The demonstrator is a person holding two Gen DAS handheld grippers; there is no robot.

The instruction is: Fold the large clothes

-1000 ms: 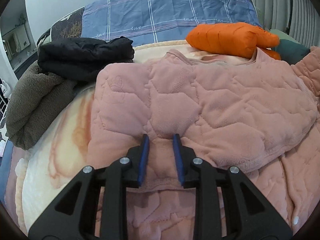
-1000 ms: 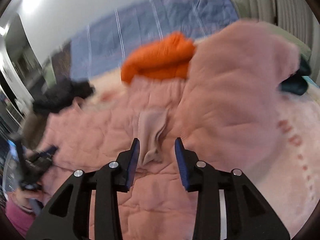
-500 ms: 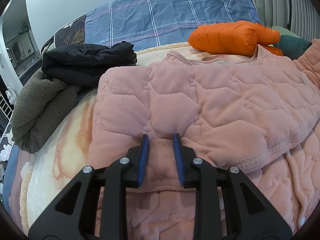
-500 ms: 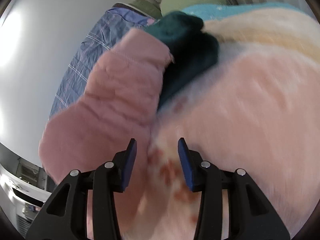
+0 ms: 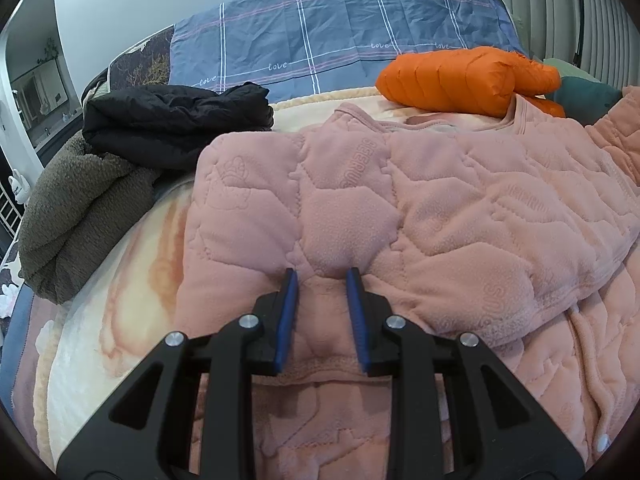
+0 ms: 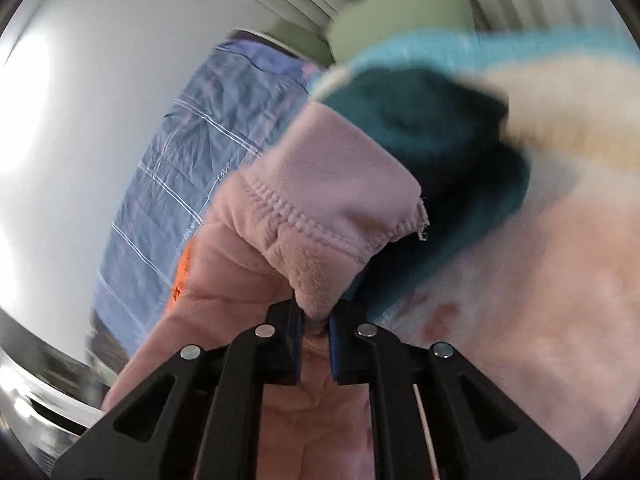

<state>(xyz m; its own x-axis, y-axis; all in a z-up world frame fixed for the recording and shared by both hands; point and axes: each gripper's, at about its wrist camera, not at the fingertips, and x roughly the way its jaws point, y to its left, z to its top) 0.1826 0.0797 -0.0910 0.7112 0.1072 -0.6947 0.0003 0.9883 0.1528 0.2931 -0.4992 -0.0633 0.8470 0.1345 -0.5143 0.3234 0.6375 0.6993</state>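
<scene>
Right wrist view: your right gripper [image 6: 315, 322] has just clamped the pink jacket's cuff [image 6: 320, 216] for folding; your left gripper [image 5: 321, 312] pinches the hem [image 5: 320, 364], anchoring it.

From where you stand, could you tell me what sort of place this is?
Most likely a bedroom: clothes lie on a bed with a fleecy blanket, a blue checked sheet behind, and folded jackets, black and orange, piled on it.

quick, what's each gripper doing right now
left gripper: shut on a fold of the pink fleece jacket.
right gripper: tongs have just been closing, now shut on the jacket's sleeve cuff.
</scene>
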